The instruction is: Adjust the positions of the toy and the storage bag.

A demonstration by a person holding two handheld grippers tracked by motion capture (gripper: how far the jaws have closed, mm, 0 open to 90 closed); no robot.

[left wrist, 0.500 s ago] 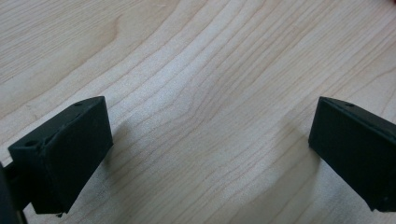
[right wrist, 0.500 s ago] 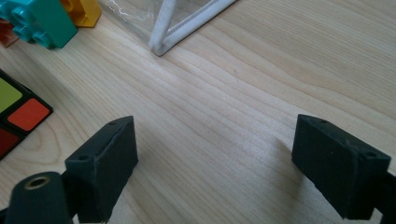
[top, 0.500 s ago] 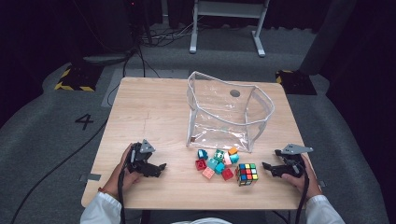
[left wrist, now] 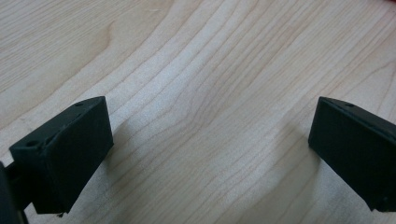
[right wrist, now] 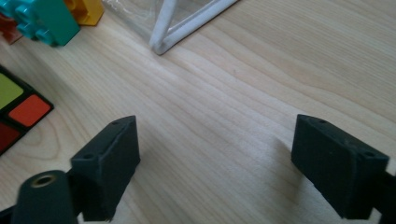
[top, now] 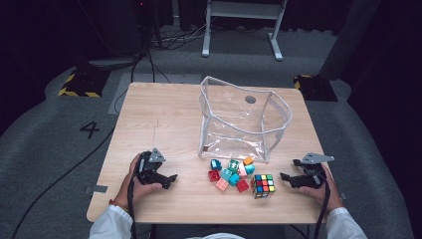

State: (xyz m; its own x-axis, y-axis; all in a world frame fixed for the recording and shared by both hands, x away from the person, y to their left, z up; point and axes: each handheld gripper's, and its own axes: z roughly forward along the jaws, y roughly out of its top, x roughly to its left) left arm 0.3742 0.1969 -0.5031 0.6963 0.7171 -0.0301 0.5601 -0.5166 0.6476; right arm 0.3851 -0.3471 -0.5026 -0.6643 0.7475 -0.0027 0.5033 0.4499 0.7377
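A pale wood-grain table [top: 164,119] carries a clear plastic bag [top: 239,122] (white-piped edges). In front of it lie chunky toy bricks [top: 230,174] and a puzzle cube [top: 263,185]; left gripper [top: 168,180] and right gripper [top: 286,177] flank them, jaws spread, empty.

blocks [top: 230,173] before bag [top: 239,124], cube [top: 263,185] right

Pale wood-grain worktop [top: 164,124]; clear bag [top: 239,122] edged white; multicoloured puzzle cube [top: 263,185]; red, teal, pink, orange toy bricks [top: 230,174]; black jaws
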